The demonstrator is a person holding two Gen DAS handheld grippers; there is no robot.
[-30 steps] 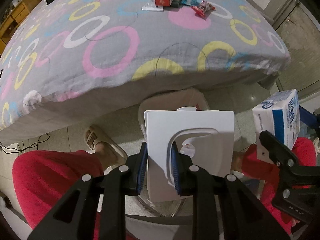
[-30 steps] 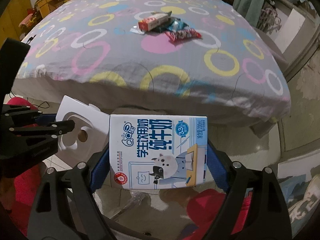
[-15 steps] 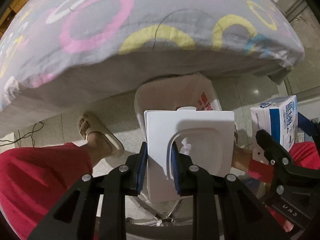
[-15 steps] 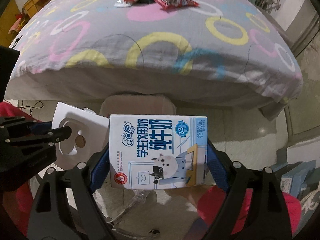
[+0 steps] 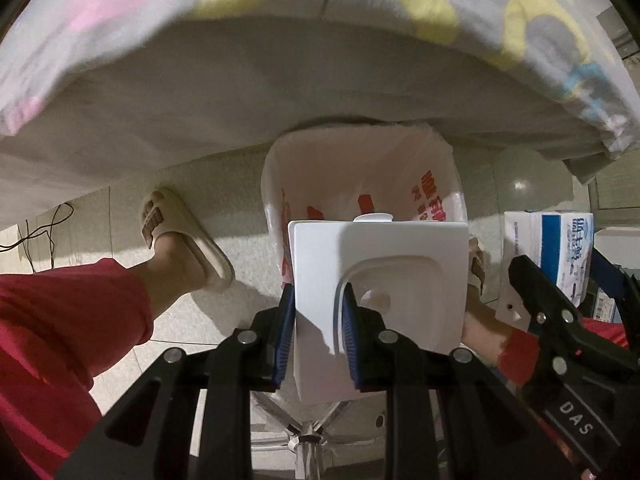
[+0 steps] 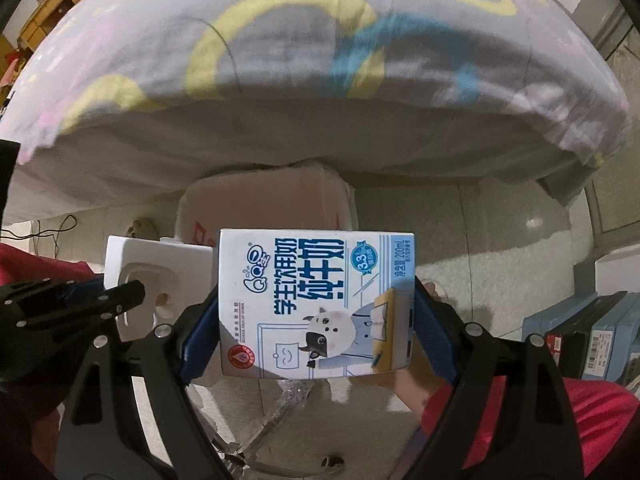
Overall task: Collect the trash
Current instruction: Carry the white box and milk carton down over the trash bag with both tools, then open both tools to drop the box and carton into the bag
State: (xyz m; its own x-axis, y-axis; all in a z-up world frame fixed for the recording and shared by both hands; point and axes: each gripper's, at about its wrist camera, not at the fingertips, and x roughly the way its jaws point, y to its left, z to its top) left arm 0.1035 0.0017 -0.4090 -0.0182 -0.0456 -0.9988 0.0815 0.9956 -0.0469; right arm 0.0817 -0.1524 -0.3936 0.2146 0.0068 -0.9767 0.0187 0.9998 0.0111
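My left gripper is shut on a white moulded packaging tray, held upright above an open white plastic bag with red print that stands on the floor by the bed. My right gripper is shut on a blue and white milk carton with a cartoon cow, also held above the bag. The carton and right gripper show at the right of the left wrist view. The tray and left gripper show at the left of the right wrist view.
A bed with a grey ring-patterned cover overhangs just behind the bag. The person's sandalled foot and red trouser leg are at left. Chair legs are below. Boxes are stacked at right.
Both grippers have moved forward and down towards the bag, holding their items. The bed top and the trash on it have slid out of view.
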